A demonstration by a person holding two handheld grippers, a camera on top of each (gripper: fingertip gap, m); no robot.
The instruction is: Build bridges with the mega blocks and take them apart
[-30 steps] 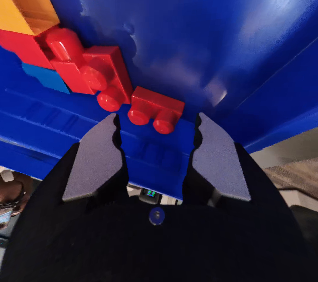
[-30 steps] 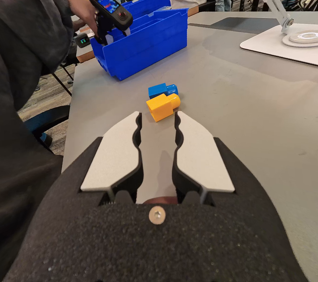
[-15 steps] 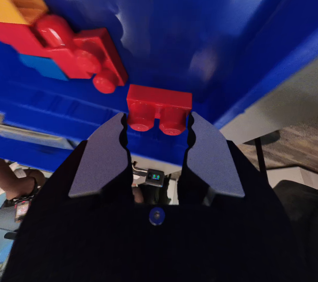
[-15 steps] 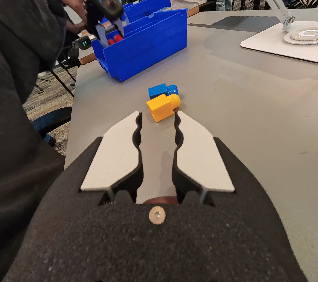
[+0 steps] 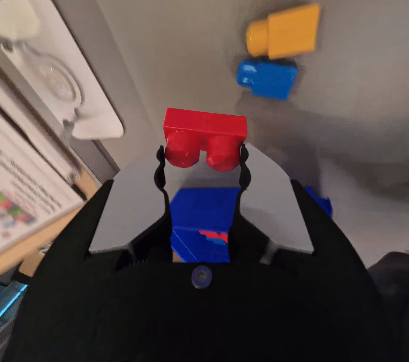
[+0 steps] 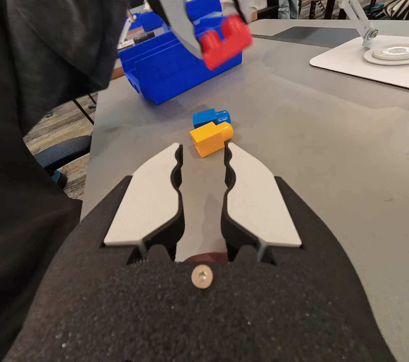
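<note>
While the left tongs carry the red brick in the air, pinched by its two studs with the flat body pointing away from the camera, the two pillars it most likely has to span lie in the upper right of the left wrist frame: the yellow block farther up, the blue block just below it. Both lie on their sides on the grey desk, close together, with their studs pointing toward the left of that frame. The red brick's long axis runs across the tongs. The right tongs are partly open and empty, low over the desk just short of the yellow block, so they look better placed to stand the pillars upright. The blue bin sits behind.
</note>
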